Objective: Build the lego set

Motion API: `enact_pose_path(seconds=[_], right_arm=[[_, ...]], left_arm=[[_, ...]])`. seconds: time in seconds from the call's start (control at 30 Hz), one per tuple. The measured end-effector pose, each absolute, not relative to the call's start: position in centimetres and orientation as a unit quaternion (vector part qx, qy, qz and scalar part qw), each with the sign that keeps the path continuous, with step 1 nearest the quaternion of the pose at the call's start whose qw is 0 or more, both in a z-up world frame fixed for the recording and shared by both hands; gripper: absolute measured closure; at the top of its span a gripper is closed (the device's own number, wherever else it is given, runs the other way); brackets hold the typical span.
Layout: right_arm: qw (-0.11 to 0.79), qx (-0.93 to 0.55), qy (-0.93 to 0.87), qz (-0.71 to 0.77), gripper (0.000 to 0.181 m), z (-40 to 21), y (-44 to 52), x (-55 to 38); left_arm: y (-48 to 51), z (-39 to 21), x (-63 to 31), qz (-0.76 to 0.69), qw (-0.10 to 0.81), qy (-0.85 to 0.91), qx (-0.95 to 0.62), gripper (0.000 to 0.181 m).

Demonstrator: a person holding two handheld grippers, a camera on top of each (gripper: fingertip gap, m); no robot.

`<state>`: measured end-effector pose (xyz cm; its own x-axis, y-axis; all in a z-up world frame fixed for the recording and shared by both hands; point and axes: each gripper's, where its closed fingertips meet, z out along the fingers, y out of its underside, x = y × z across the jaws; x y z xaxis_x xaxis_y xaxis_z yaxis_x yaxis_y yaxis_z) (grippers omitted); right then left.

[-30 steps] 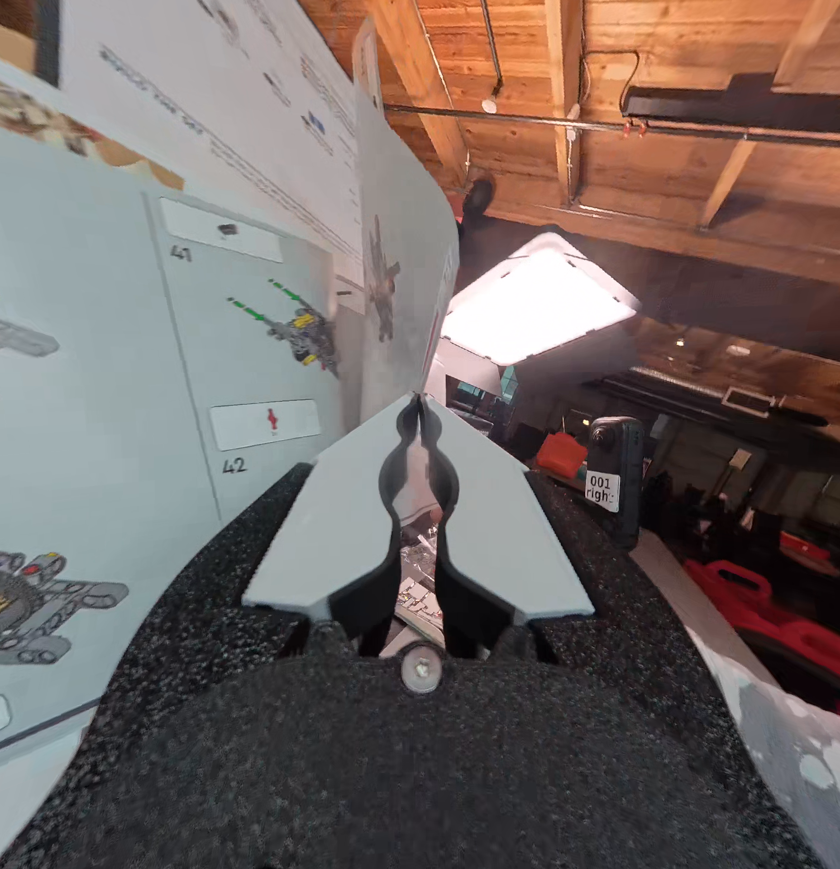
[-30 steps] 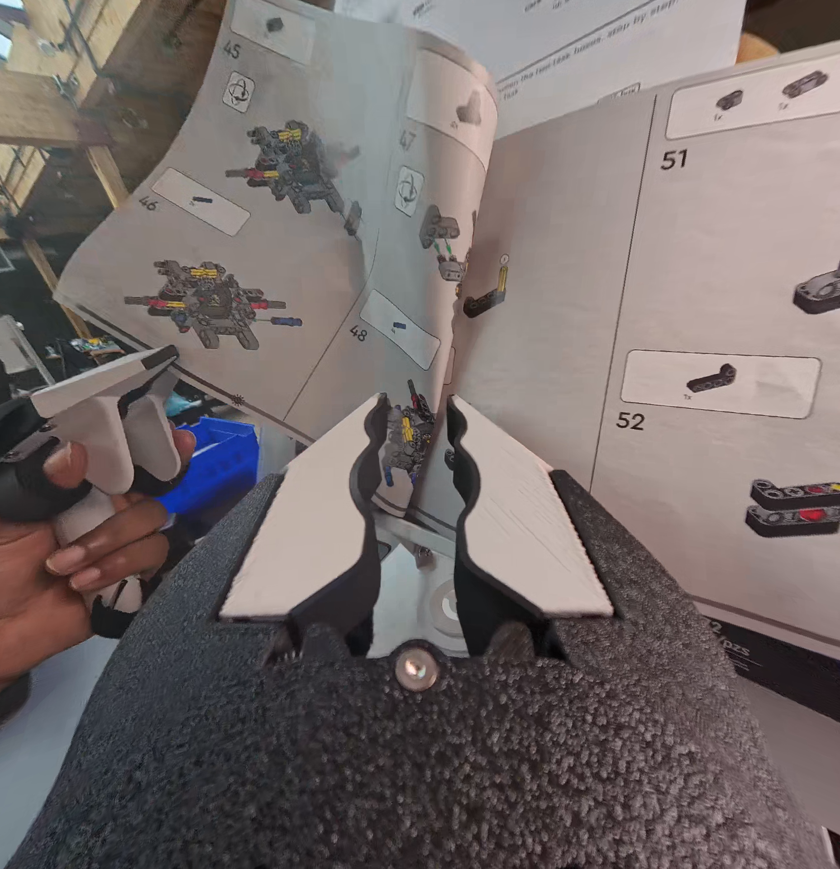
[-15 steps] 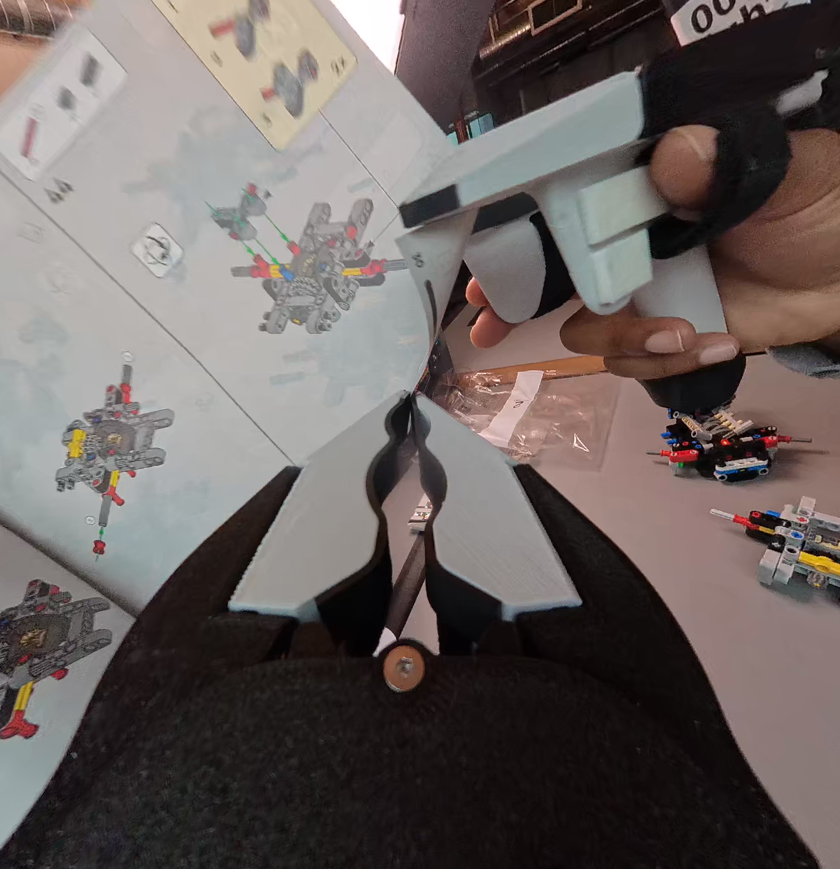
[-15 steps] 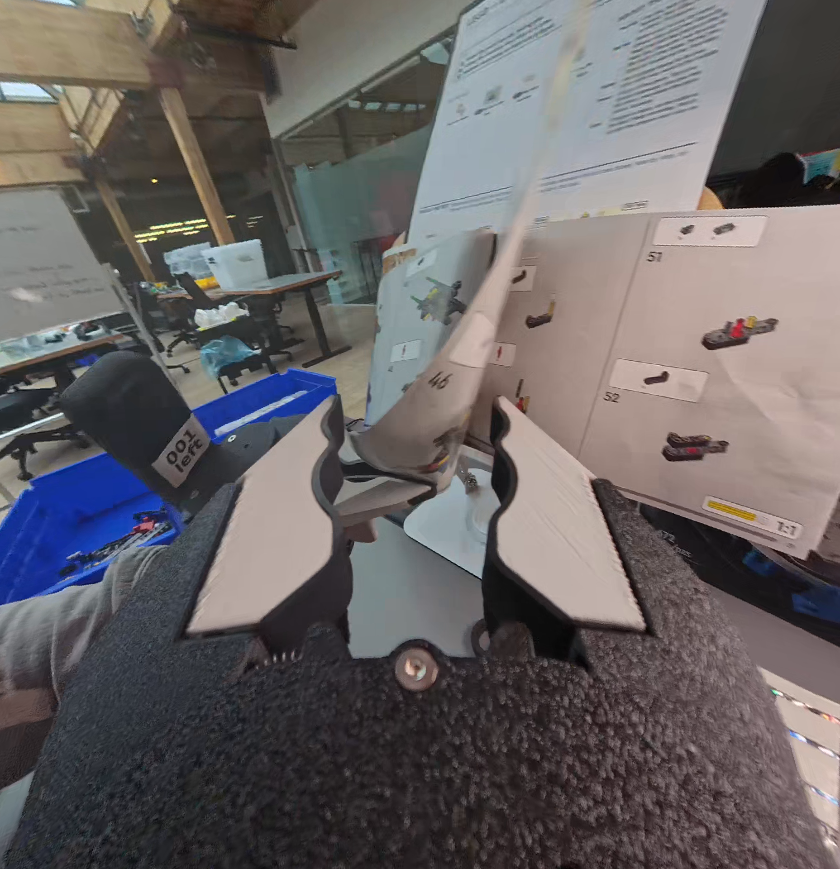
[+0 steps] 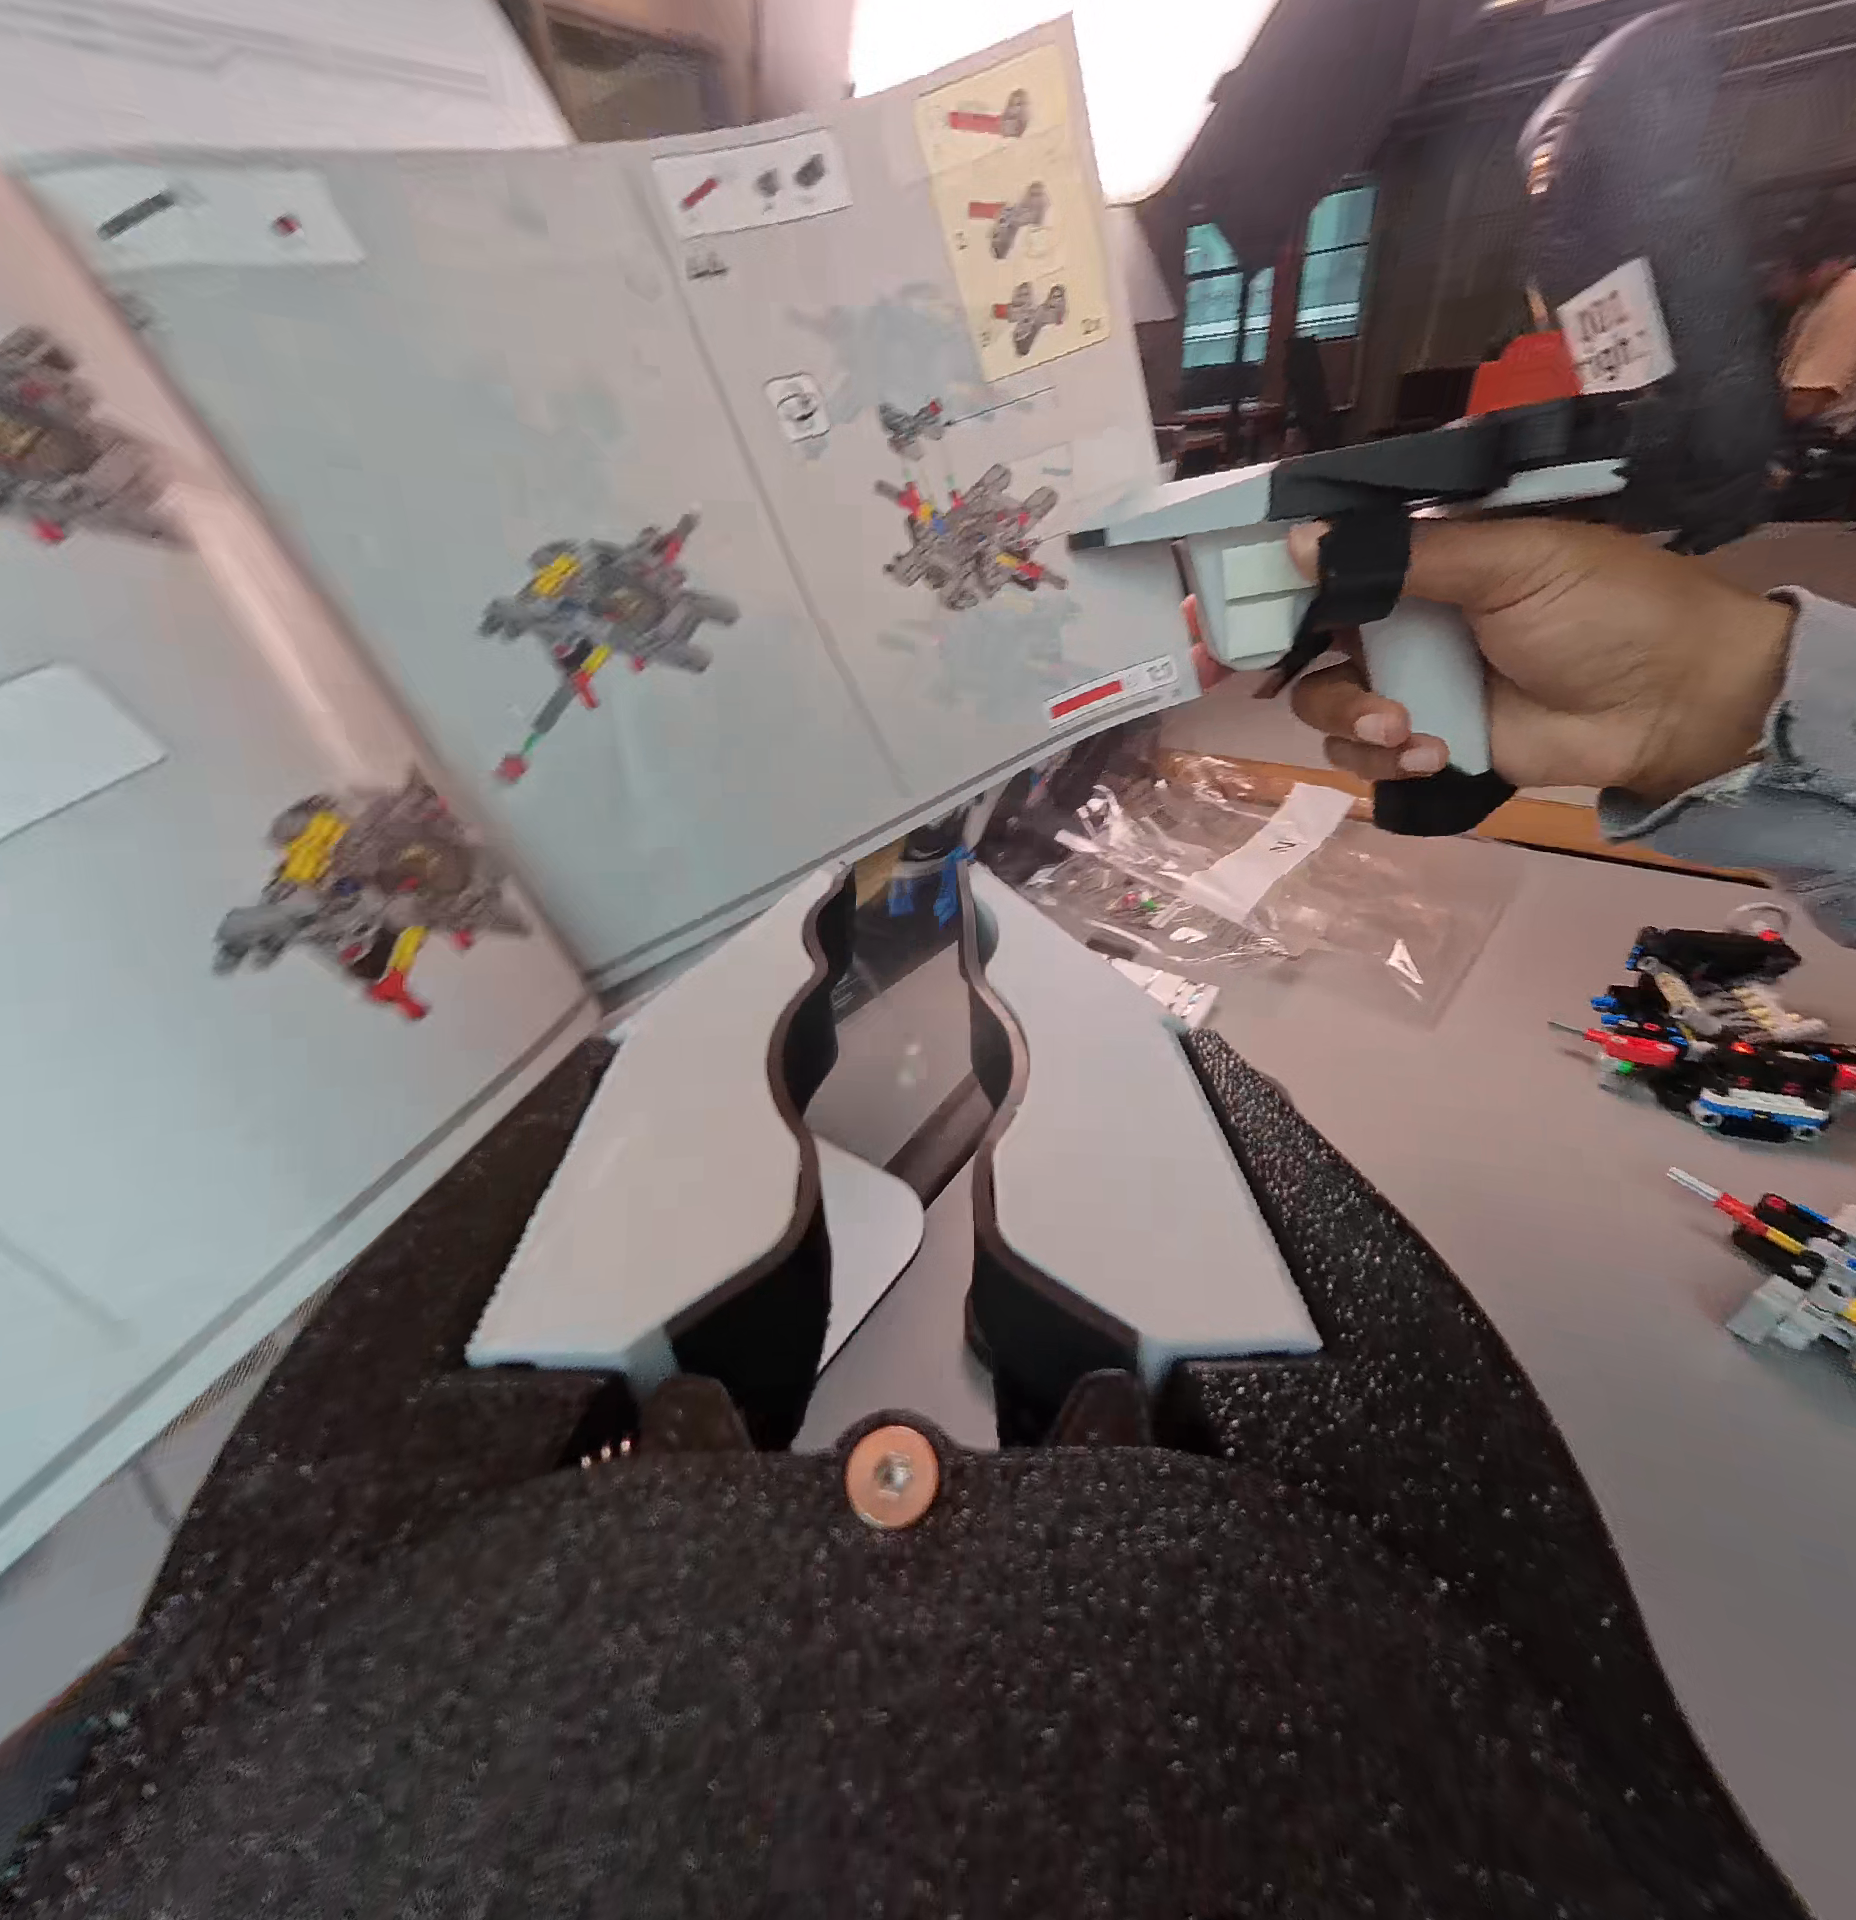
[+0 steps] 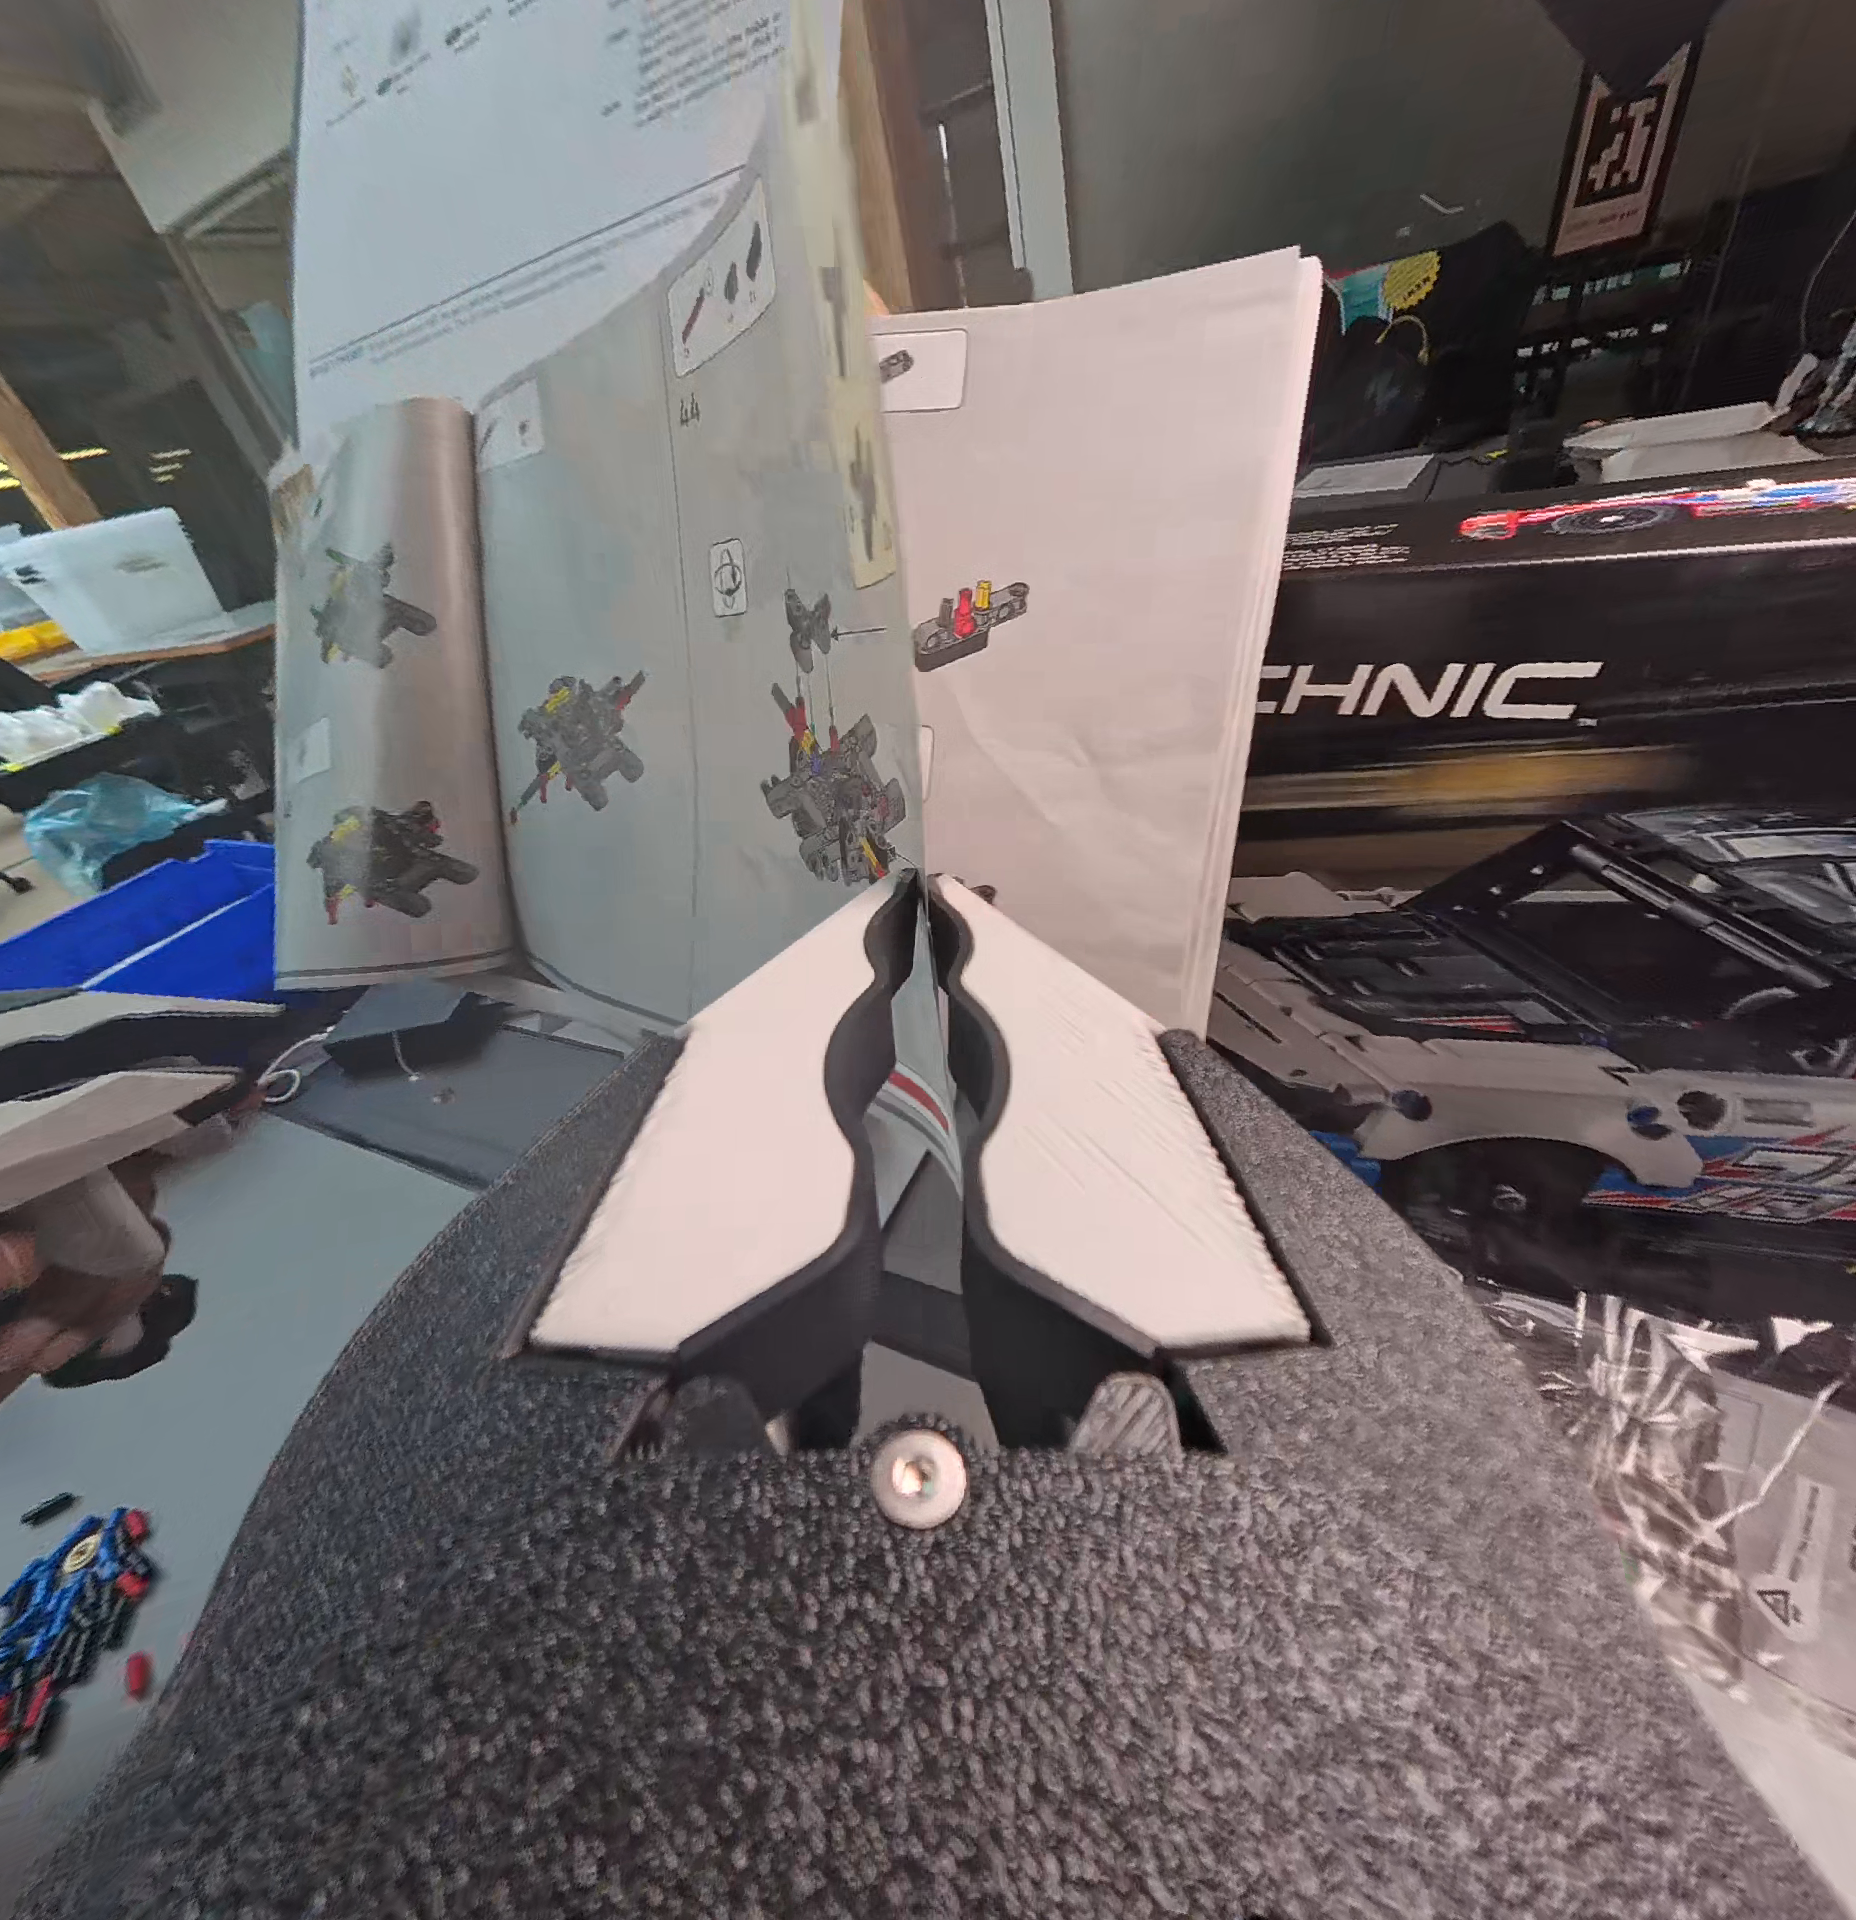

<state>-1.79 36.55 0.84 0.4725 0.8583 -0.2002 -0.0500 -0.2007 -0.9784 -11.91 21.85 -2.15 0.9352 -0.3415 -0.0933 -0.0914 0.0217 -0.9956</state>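
The instruction booklet (image 6: 591, 675) stands open on the grey table. My right gripper (image 6: 922, 883) is shut on the lower edge of one page. In the left wrist view that page (image 5: 695, 468) is lifted and spread, with the right gripper (image 5: 1085, 540) pinching its right edge. My left gripper (image 5: 903, 883) is open and empty, just below the page's bottom edge. It also shows at the left of the right wrist view (image 6: 249, 1049). Two partly built lego assemblies (image 5: 1724, 1039) (image 5: 1828, 1278) lie on the table (image 5: 1526, 1507) to the right.
A clear plastic bag (image 5: 1267, 883) lies beyond my left gripper. The black lego box (image 6: 1526, 727) stands behind the booklet at the right. A blue bin (image 6: 124, 935) sits at the left. A blue lego assembly (image 6: 62, 1600) lies at the lower left.
My left gripper has let go of the page and opened. My right gripper has shut on the page's edge and drawn it across.
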Motion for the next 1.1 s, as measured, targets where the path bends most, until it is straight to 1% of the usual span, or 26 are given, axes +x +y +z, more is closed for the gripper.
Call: enact_pose_path(seconds=[0.03,0.1,0.17,0.27,0.33,0.4,0.47,0.53,0.57,0.6,0.67,0.8,0.9,1.03,1.1], right_arm=[[0.555,-0.661,-0.309,0.4,0.18,0.6,37.5,-2.0],[0.558,-0.671,-0.317,0.371,0.176,-0.1,39.4,-2.4],[0.562,-0.686,-0.322,0.332,0.17,-1.0,41.4,-2.6],[0.577,-0.719,-0.313,0.227,0.164,-2.7,44.7,-1.5],[0.6,-0.733,-0.27,0.172,0.16,-2.5,45.6,0.3],[0.662,-0.689,-0.233,0.178,0.161,0.2,43.8,1.0],[0.696,-0.637,-0.248,0.22,0.163,2.4,39.6,-0.6],[0.698,-0.583,-0.315,0.272,0.172,3.5,34.3,-4.3],[0.684,-0.573,-0.353,0.283,0.177,3.1,32.0,-6.5],[0.662,-0.57,-0.391,0.291,0.175,2.3,30.0,-8.7],[0.623,-0.576,-0.432,0.307,0.158,0.5,27.2,-12.7],[0.604,-0.607,-0.445,0.263,0.131,-2.6,26.4,-18.2],[0.605,-0.633,-0.409,0.257,0.111,-3.8,27.5,-19.6],[0.597,-0.635,-0.383,0.307,0.11,-3.6,27.8,-19.8],[0.59,-0.63,-0.39,0.321,0.106,-3.7,27.7,-20.0]], left_arm=[[22.0,-2.9,-13.7,-0.081,0.692,0.126,-0.706,0.161],[22.0,-4.0,-17.3,-0.072,0.684,0.062,-0.723,0.156],[21.9,-4.3,-19.9,-0.078,0.685,0.021,-0.724,0.159],[22.0,-4.5,-22.9,-0.06,0.681,-0.016,-0.73,0.157],[22.1,-4.7,-24.1,-0.056,0.675,-0.023,-0.735,0.157],[22.2,-4.7,-24.8,-0.058,0.673,-0.024,-0.737,0.157],[22.3,-4.8,-25.4,-0.053,0.672,-0.023,-0.738,0.157],[22.5,-4.8,-25.7,-0.05,0.673,-0.023,-0.738,0.158],[22.5,-4.7,-25.8,-0.051,0.674,-0.025,-0.737,0.158],[22.6,-4.6,-25.9,-0.054,0.674,-0.029,-0.736,0.158],[22.6,-4.5,-25.8,-0.063,0.676,-0.037,-0.734,0.157],[22.2,-4.5,-26.0,-0.064,0.676,-0.046,-0.733,0.154],[21.4,-4.7,-26.9,-0.029,0.667,-0.036,-0.744,0.145],[20.2,-3.9,-29.1,0.043,0.676,-0.033,-0.735,0.126],[20.2,-3.4,-29.7,0.039,0.682,-0.046,-0.729,0.11]])
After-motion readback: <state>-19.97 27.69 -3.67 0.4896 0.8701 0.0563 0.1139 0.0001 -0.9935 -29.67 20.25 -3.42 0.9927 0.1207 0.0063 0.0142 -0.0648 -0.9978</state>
